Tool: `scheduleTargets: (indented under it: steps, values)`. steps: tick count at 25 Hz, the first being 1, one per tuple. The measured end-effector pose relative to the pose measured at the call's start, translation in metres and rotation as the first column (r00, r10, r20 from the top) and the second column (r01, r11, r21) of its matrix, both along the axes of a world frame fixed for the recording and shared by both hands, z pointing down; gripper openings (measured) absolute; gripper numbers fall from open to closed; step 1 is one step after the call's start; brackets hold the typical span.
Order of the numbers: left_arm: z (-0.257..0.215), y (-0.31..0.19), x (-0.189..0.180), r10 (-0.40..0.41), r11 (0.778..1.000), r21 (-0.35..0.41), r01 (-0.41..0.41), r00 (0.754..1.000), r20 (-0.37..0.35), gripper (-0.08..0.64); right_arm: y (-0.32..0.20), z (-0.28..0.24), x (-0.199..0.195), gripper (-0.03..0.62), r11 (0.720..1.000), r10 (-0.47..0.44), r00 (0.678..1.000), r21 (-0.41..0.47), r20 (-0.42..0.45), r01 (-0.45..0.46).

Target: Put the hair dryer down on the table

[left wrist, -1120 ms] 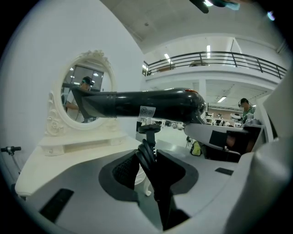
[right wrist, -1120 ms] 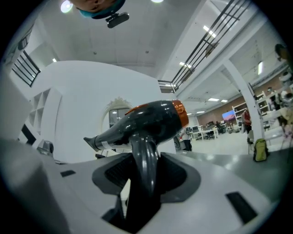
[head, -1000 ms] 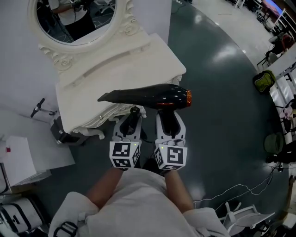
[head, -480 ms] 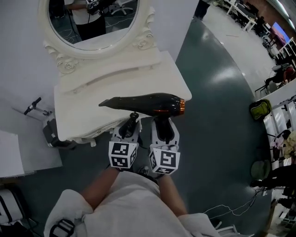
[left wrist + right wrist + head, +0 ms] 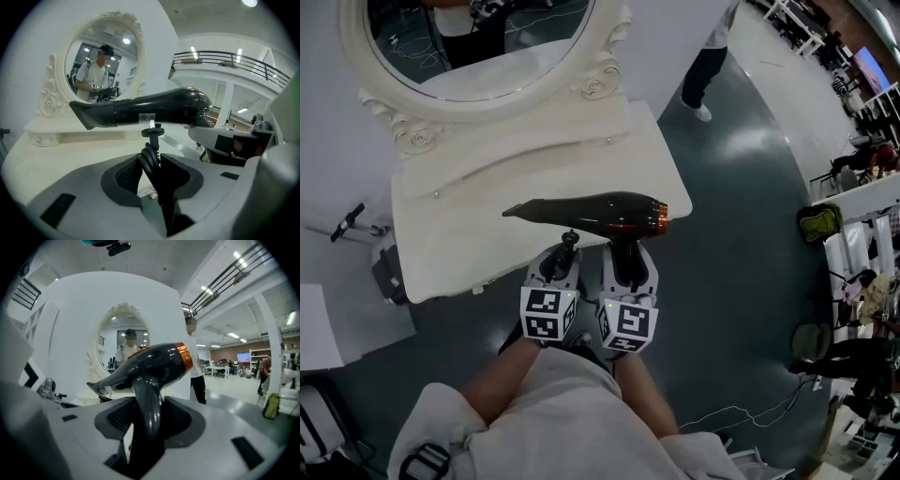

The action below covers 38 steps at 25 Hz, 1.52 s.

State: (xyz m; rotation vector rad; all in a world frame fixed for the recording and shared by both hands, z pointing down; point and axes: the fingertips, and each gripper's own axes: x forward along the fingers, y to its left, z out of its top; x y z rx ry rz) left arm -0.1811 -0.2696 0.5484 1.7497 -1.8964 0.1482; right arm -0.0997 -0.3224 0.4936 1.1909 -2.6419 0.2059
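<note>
Shifted further in over the cream counter [image 5: 487, 234] since a second ago: black hair dryer [image 5: 591, 210], aloft at frame centre, nozzle pointing left, clear of the top. Right tongs [image 5: 626, 267] clamped on its handle; left tongs [image 5: 561, 267] clamped on the bundled cord [image 5: 151, 157] beneath the barrel.

Table [image 5: 478, 230] surface open past hair dryer [image 5: 591, 211]; mirror [image 5: 602, 82] (ornate frame) blocks back edge; floor [image 5: 741, 234] open rightward.
</note>
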Motion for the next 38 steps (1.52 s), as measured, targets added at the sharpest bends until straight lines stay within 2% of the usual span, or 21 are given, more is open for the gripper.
scheduleTargets:
  steps: [4,8,21,29,38]
  values:
    - [0.018,-0.023,-0.012,0.012,1.000,-0.012,-0.013,0.998,-0.069,0.115,-0.025,0.011,-0.015,0.198,1.000,0.017,0.997,-0.016,-0.072,-0.018]
    - [0.042,-0.038,-0.024,0.012,0.998,-0.065,-0.021,0.991,-0.134,0.120,-0.044,0.028,-0.027,0.198,0.997,0.035,0.990,-0.065,-0.133,-0.044]
    - [0.079,-0.081,-0.076,0.081,0.985,-0.136,-0.108,0.978,-0.190,0.120,-0.084,0.074,-0.084,0.198,0.982,0.055,0.964,-0.161,-0.260,-0.099]
    - [0.097,-0.100,-0.082,0.129,0.972,-0.162,-0.170,0.964,-0.233,0.120,-0.103,0.102,-0.088,0.196,0.959,0.087,0.936,-0.227,-0.341,-0.172]
    - [0.108,-0.106,-0.102,0.116,0.967,-0.190,-0.168,0.959,-0.258,0.120,-0.114,0.120,-0.105,0.196,0.939,0.069,0.927,-0.291,-0.368,-0.185]
